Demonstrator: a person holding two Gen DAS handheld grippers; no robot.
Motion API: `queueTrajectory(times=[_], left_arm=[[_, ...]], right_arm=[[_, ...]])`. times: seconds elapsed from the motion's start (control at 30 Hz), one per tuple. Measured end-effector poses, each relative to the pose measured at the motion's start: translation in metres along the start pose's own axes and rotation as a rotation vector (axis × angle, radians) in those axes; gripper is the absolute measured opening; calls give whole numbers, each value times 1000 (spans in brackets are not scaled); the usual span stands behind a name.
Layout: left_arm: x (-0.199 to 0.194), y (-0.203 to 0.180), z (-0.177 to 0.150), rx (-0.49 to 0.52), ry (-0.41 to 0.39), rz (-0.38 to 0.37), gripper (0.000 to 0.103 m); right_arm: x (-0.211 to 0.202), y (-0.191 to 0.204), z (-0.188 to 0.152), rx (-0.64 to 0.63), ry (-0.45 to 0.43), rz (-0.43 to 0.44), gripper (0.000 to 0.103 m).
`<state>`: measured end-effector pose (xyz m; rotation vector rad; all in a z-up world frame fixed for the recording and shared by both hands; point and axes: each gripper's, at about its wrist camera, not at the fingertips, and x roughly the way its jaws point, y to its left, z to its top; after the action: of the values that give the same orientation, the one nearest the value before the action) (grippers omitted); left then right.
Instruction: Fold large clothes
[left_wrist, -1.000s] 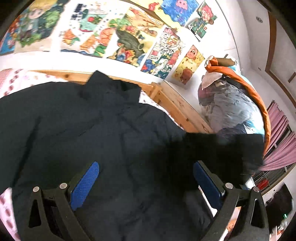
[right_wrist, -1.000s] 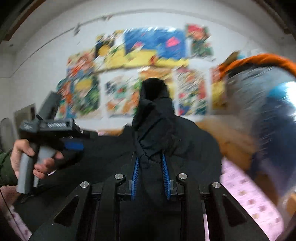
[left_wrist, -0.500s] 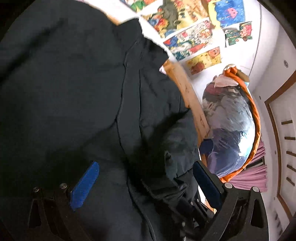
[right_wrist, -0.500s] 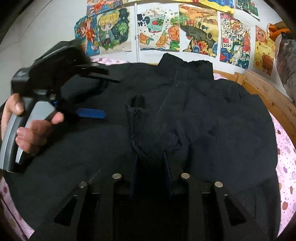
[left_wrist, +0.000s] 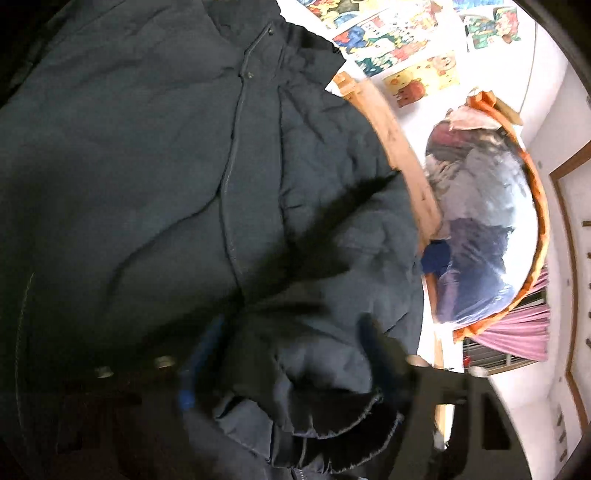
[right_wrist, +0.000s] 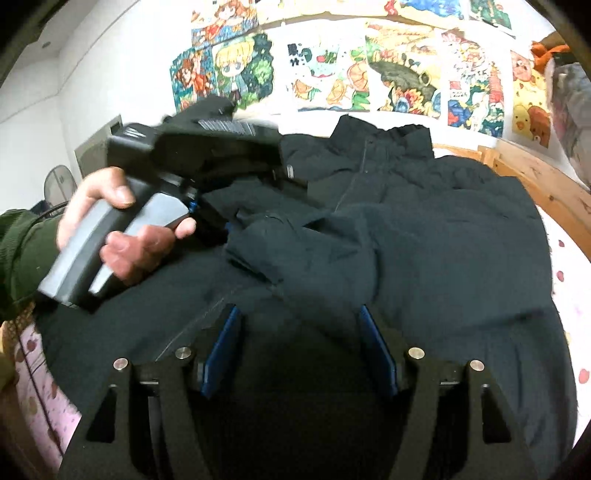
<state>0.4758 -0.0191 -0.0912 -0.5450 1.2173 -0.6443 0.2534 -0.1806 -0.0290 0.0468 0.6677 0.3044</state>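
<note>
Right wrist view: the right gripper (right_wrist: 301, 345) hovers with its blue-padded jaws spread wide just over a dark jacket (right_wrist: 424, 236) lying flat on a pink-patterned bed (right_wrist: 569, 273), gripping nothing. The left gripper (left_wrist: 291, 369), held in the person's left hand (right_wrist: 122, 225), is blurred, its jaws apart either side of a bunched sleeve (left_wrist: 314, 373); whether they pinch the cloth cannot be told. Cartoon posters (right_wrist: 402, 77) line the wall.
</note>
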Motion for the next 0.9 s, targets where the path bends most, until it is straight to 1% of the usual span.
queueTrajectory(times=[0.03,0.07,0.1,0.17,0.2,0.27,0.33,0.4,0.47,0.5,0.53,0.57,0.63,0.67,0.73,0.77,0.83,0.9], left_arm=[[1,-1,-2,1,4,21,47],[0,-1,-3,4,0,41,39],[-1,0,-5,8,-4,55,35],[-6,-1,-6,27,-25,67,11],[-10,-4,-5,40,-49,71,10],[-22,-18,-1,95,-109,92,8],[-40,-42,5,198,-193,128,8],[-64,-69,15,289,-286,153,8],[-87,-85,25,329,-353,151,8],[-99,-91,30,347,-385,153,8],[-109,-94,35,360,-411,165,8],[-119,-95,39,367,-439,179,8],[-135,-89,46,363,-476,215,8],[-140,-83,49,354,-487,237,8],[-146,-67,54,334,-500,287,8],[-147,-57,56,323,-503,311,8],[-142,-33,61,305,-514,380,8],[-128,-10,66,301,-494,451,8]], right_arm=[[-3,-5,0,4,-6,-7,61],[-9,-8,-2,10,-10,-16,61],[-14,-11,-4,15,-13,-25,61],[-26,-21,-5,24,-21,-50,61],[-30,-26,-4,25,-25,-62,61],[-38,-41,4,27,-35,-90,61],[-43,-57,16,48,-43,-99,61],[-48,-82,38,107,-60,-70,61],[-50,-100,55,138,-84,-67,61],[-47,-114,69,145,-98,-88,62],[-45,-120,75,144,-104,-106,63],[-39,-130,84,135,-111,-132,68],[-20,-150,101,121,-112,-172,69],[-3,-163,111,121,-101,-187,69],[23,-175,122,116,-81,-210,69],[42,-182,128,109,-60,-221,69],[86,-195,137,116,-1,-213,69],[120,-203,140,151,49,-199,69]])
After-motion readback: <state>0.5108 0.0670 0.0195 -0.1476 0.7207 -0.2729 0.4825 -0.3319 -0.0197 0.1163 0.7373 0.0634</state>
